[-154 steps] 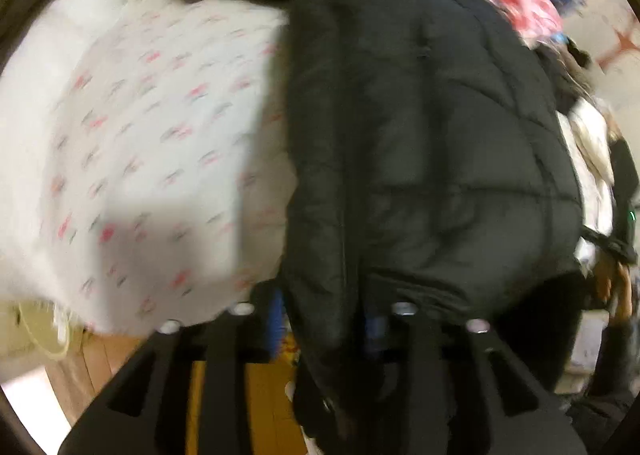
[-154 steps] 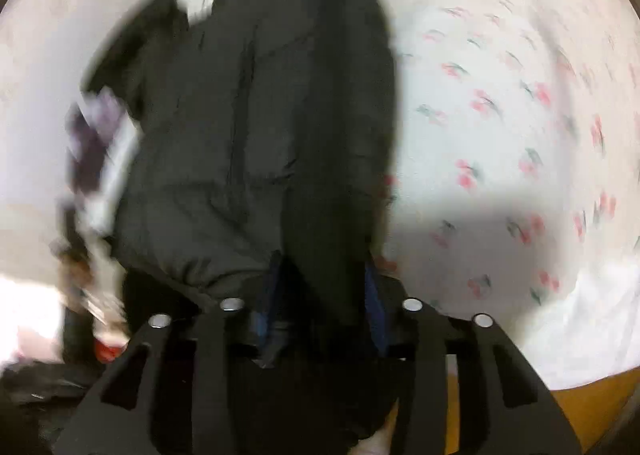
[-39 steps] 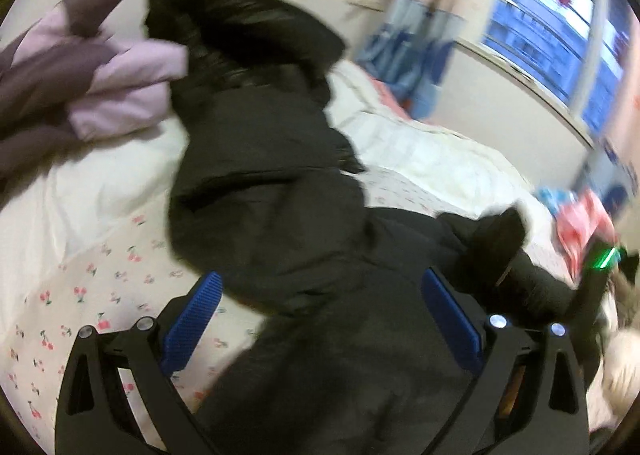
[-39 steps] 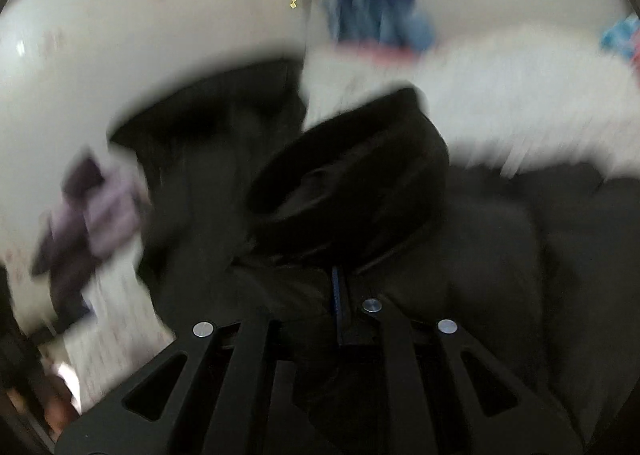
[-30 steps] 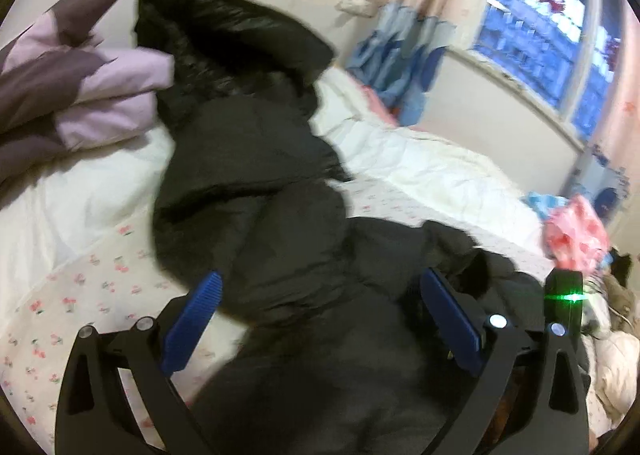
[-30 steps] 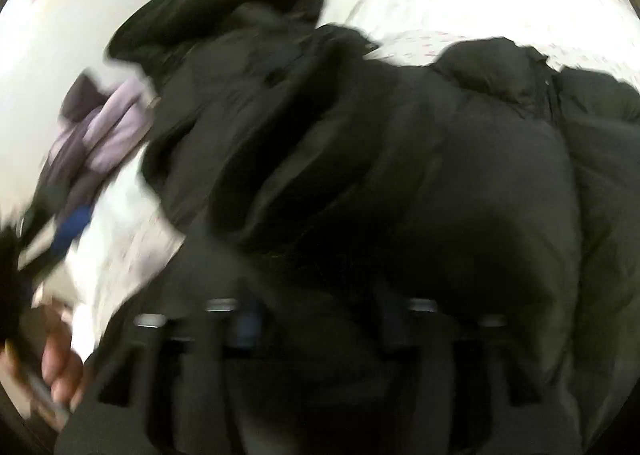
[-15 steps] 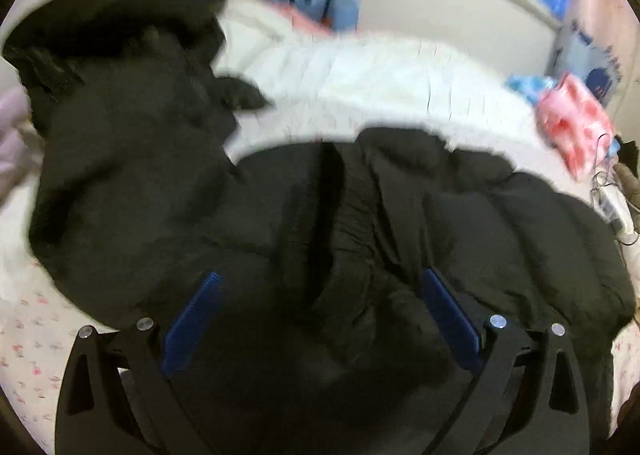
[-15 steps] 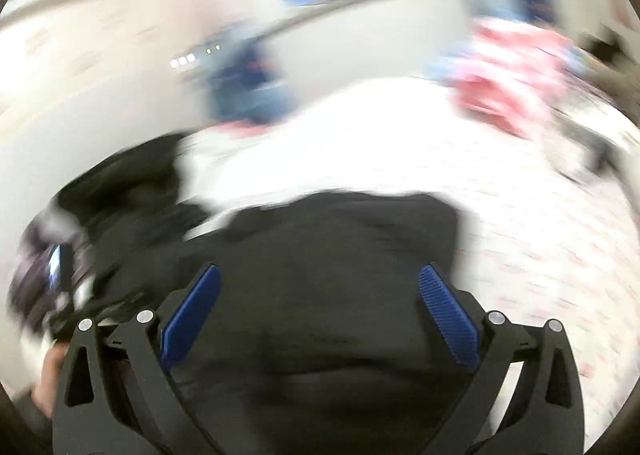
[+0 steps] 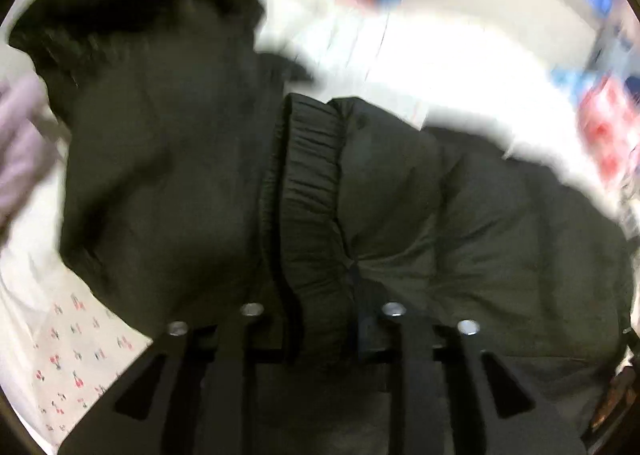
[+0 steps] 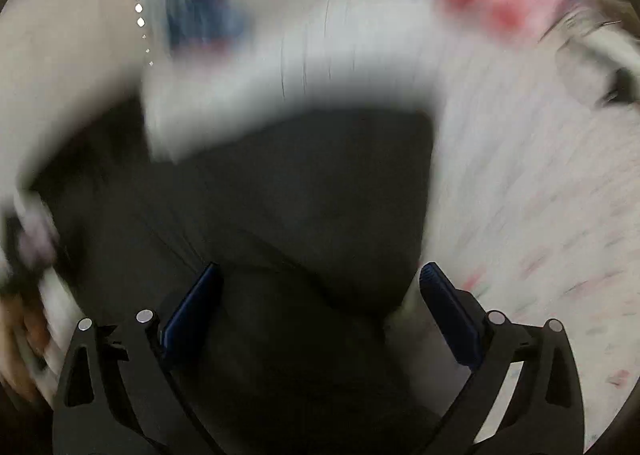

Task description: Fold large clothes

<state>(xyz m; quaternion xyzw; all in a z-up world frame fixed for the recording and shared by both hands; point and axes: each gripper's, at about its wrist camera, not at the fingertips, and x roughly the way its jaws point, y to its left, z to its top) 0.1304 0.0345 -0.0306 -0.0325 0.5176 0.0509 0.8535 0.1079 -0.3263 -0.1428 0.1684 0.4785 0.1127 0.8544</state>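
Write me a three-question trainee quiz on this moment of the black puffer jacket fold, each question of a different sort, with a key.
1. True or false: the left gripper is shut on the ribbed elastic band of the black quilted puffer jacket.
2. Multiple choice: the blue-padded fingers of the right gripper are A) clamped together on a sleeve, B) spread wide with jacket fabric between them, C) out of view.
3. Fill in: the jacket lies on a white bedsheet printed with small red ______.

Key: 1 true. 2 B. 3 cherries.
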